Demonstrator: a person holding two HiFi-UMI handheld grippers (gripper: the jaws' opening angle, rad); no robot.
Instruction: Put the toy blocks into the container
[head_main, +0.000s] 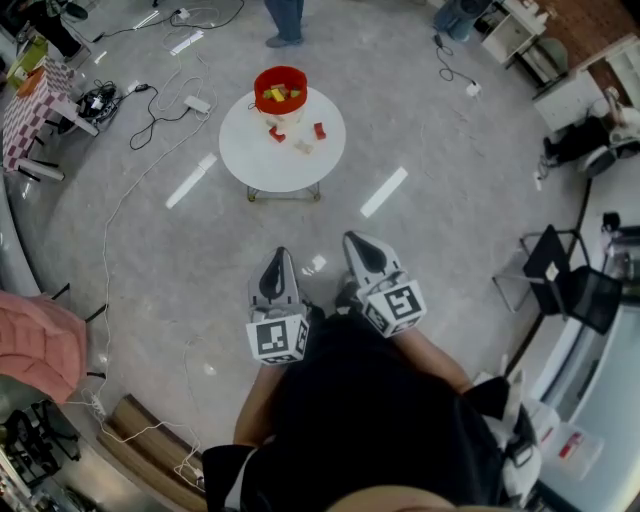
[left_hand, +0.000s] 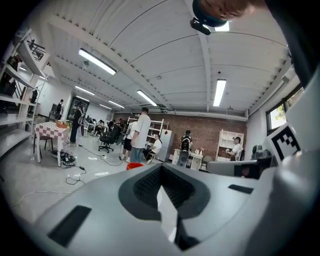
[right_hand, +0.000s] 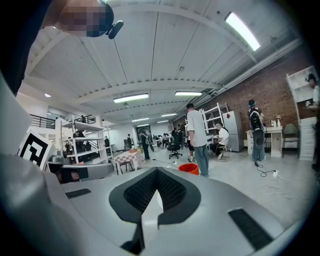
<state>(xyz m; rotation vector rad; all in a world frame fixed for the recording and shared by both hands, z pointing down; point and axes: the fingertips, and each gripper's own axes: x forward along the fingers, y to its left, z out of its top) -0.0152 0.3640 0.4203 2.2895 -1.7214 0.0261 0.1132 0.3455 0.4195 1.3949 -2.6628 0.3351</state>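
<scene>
Left gripper (head_main: 280, 254) (left_hand: 160, 167) and right gripper (head_main: 352, 240) (right_hand: 156, 170): jaws fully closed, nothing held, both well apart from round white table (head_main: 250, 160).

Red round plastic container (head_main: 281, 78): at table's far edge, coloured toy blocks (head_main: 279, 95) inside.

Loose mid-table: two red blocks (head_main: 277, 133), beige block (head_main: 302, 147).

Left gripper (head_main: 280, 256) and right gripper (head_main: 354, 243) point forward side by side, both closed.
</scene>
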